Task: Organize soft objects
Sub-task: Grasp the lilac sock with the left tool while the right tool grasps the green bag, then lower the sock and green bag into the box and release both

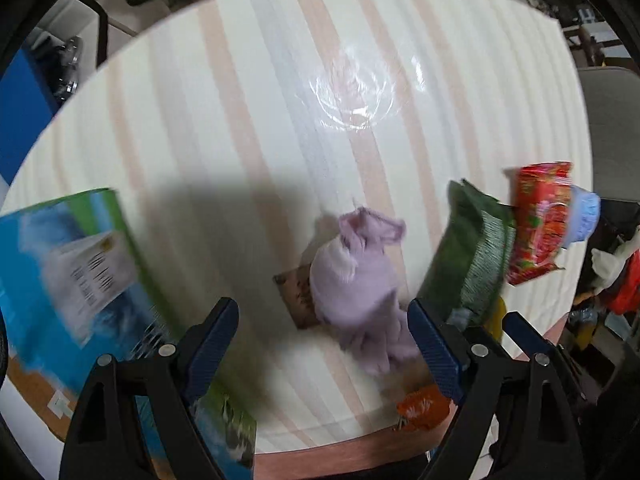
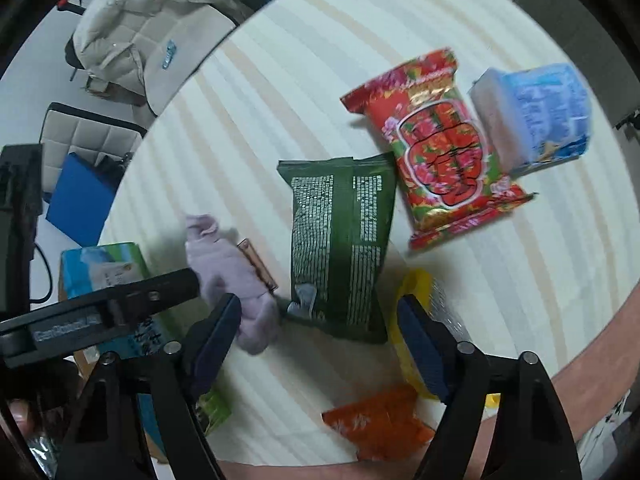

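Both grippers, left (image 1: pixel 324 344) and right (image 2: pixel 320 340), hang with jaws released, grasping nothing. Just ahead lies a lilac sock (image 1: pixel 360 284) on the striped table (image 1: pixel 240 120), beside a green pack (image 2: pixel 340 240). Sorting looks barely begun: 5 packs remain scattered.

From my feed I see a round table (image 1: pixel 240 100) covered in a cream cloth with pale pink stripes, a bright glare of overhead light (image 1: pixel 352 96) shining off its middle. Beyond its far edge in the right wrist view, a beige puffy jacket (image 2: pixel 132 28) is draped over a chair, with a quilted grey seat cushion (image 2: pixel 88 136) and a blue box (image 2: pixel 80 196) nearby on the pale floor (image 2: pixel 24 92). In the left wrist view, a grey upholstered chair (image 1: pixel 612 120) stands beside the table's right edge.
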Available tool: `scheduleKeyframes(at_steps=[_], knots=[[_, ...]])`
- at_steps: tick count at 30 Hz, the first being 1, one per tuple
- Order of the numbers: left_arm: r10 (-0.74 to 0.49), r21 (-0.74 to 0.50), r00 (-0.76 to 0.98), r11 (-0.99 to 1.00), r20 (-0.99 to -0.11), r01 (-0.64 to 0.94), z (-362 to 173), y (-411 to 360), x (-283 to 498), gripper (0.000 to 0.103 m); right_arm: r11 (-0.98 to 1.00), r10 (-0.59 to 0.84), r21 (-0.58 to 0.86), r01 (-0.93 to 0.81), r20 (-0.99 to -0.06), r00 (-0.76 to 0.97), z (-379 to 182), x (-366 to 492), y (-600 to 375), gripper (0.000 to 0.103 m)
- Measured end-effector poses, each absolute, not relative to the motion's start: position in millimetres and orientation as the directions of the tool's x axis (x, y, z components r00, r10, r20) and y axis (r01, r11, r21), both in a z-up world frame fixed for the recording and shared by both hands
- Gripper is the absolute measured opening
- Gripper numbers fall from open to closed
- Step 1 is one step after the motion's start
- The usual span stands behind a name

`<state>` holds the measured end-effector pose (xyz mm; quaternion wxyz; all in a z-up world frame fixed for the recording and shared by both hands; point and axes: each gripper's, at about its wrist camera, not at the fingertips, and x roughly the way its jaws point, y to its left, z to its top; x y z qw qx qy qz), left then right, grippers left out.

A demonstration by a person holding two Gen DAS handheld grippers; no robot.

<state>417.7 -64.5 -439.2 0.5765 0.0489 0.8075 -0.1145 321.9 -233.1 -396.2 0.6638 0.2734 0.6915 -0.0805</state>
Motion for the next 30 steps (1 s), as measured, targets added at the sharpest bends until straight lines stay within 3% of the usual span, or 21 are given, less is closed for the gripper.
scheduleKeyframes(at_steps=[3,5,6,7,8,13,22,25,30], knots=[[-0.029,-0.116,-0.347,0.966,-0.937,0.231,-455,-68,419,0.086,0.845,0.257,0.225,0.485,-0.966,0.002,-412,327,-231,0.08],[-0.053,-0.142,-0.36,0.964,-0.932,0.226,-462,-70,418,0.069,0.847,0.258,0.218,0.484,-0.966,-0.017,-419,331,-228,0.073],[-0.068,-0.157,-0.372,0.964,-0.926,0.214,-465,-70,418,0.045,0.85,0.258,0.213,0.481,-0.966,-0.029,-424,332,-227,0.07],[-0.053,-0.14,-0.369,0.967,-0.928,0.213,-466,-71,417,0.036,0.86,0.244,0.193,0.471,-0.968,-0.049,-429,335,-223,0.066],[-0.039,-0.129,-0.358,0.965,-0.933,0.23,-465,-73,417,0.036,0.867,0.234,0.181,0.465,-0.97,-0.059,-433,335,-221,0.056],[-0.036,-0.102,-0.27,0.967,-0.962,0.234,-437,-65,412,0.034,0.892,0.195,0.152,0.425,-0.979,-0.058,-427,334,-209,0.035],[-0.203,-0.197,0.029,0.971,-0.979,0.139,-280,29,360,0.034,0.946,0.225,0.239,0.218,-0.97,0.089,-319,310,-155,0.033],[-0.198,-0.189,0.085,0.977,-0.977,0.096,-246,86,337,0.034,0.946,0.285,0.299,0.124,-0.951,0.12,-281,294,-117,0.033],[-0.096,-0.097,0.118,0.995,-0.988,0.0,-237,176,328,0.034,0.928,0.372,0.373,-0.01,-0.923,0.101,-248,274,-47,0.033]])
